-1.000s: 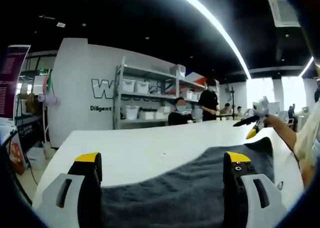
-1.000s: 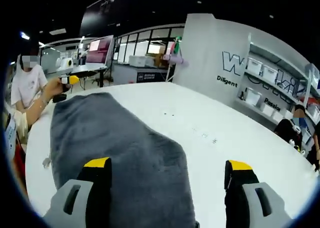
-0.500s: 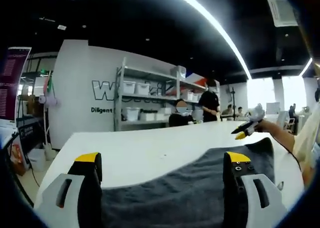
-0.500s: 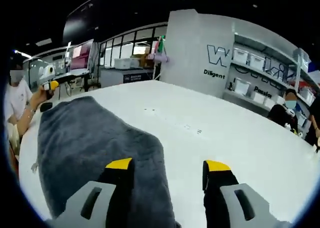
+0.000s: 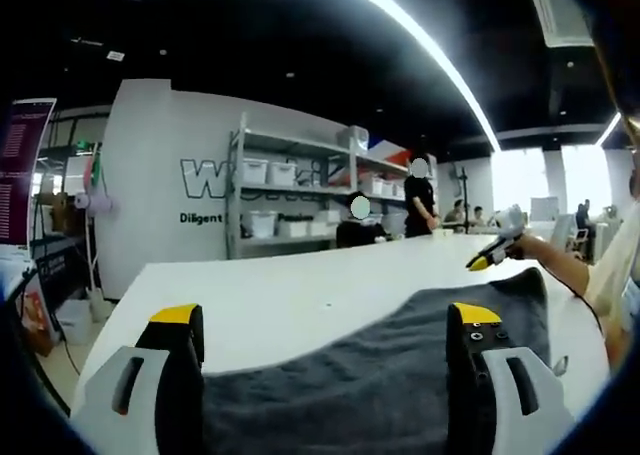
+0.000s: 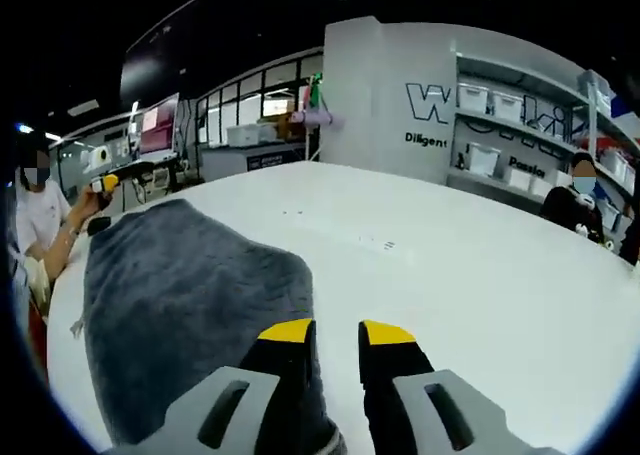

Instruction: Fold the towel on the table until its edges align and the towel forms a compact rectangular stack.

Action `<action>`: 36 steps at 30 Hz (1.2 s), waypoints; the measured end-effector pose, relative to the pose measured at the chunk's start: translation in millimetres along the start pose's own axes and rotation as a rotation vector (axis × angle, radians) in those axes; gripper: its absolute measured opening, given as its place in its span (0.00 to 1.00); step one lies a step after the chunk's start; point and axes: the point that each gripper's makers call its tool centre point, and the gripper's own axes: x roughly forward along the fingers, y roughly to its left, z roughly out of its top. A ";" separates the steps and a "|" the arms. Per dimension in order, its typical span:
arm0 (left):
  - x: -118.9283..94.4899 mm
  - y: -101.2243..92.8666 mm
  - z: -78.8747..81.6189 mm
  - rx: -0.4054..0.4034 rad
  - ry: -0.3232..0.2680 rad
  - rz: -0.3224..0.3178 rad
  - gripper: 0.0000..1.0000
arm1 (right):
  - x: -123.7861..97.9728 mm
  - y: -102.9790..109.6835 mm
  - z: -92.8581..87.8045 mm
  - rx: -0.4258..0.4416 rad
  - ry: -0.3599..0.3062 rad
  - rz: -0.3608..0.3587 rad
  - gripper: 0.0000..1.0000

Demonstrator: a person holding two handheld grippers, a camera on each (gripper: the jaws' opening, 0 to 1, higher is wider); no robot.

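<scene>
A dark grey towel point(image 6: 190, 305) lies flat on the white desk point(image 6: 480, 295). The right claw point(image 6: 335, 333), nearly closed, nips its corner at 6 o'clock; the left claw point(image 5: 325, 320) gapes wide over the edge. Soft, limp cloth probably handles best by corners.

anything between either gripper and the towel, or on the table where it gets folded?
Nothing visible. The grey towel lies flat on the white table with no other object on it or beside it. The left gripper hangs open right over one towel edge; the right gripper, nearly closed, sits at the opposite corner.
</scene>
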 end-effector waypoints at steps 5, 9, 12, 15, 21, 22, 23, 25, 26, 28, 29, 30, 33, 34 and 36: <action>-0.5 2.8 -2.3 -0.002 0.014 0.005 0.99 | 2.6 3.8 -3.0 -0.008 0.011 0.032 0.13; -1.1 1.3 0.9 0.001 0.006 0.000 0.99 | 5.1 6.1 -5.1 -0.013 0.018 0.038 0.13; -1.4 0.3 3.1 0.003 0.000 -0.003 0.99 | 6.1 7.5 -5.6 -0.009 0.017 0.043 0.13; -1.8 -1.3 5.4 0.003 -0.006 -0.006 0.99 | 8.4 16.4 -5.8 0.027 0.004 0.087 0.13; -1.7 -2.2 5.9 0.003 -0.009 -0.004 0.99 | 17.9 29.8 -20.5 0.031 0.061 0.146 0.14; -1.5 -1.7 4.7 0.003 -0.006 -0.003 0.99 | 19.7 30.2 -24.5 0.030 0.077 0.148 0.14; -1.3 -1.3 3.5 0.002 -0.002 -0.001 0.99 | 21.5 30.7 -28.5 0.028 0.093 0.149 0.14; -0.9 -0.2 0.9 -0.001 0.005 0.001 0.99 | 23.2 31.2 -31.5 0.031 0.102 0.156 0.12; -0.7 0.4 -0.5 -0.005 0.008 0.002 0.98 | 23.8 31.7 -32.9 0.035 0.106 0.161 0.07; -0.7 0.7 -1.8 -0.007 0.011 0.003 0.98 | 23.1 34.7 -31.6 0.034 0.098 0.176 0.01; -0.6 0.8 -2.6 -0.008 0.013 0.003 0.98 | 22.4 36.5 -31.0 0.034 0.094 0.183 0.00; -0.5 0.8 -2.9 -0.008 0.013 0.003 0.98 | 21.6 37.8 -30.6 0.029 0.093 0.187 0.00; -0.2 1.4 -4.3 -0.009 0.016 0.002 0.98 | 19.0 38.6 -27.7 -0.011 0.086 0.186 0.00; -0.1 1.6 -5.0 -0.010 0.018 0.003 0.98 | 17.5 40.3 -24.7 -0.023 0.077 0.187 0.00; -0.1 2.0 -6.4 -0.012 0.022 0.003 0.98 | 14.5 43.6 -18.8 -0.047 0.060 0.189 0.00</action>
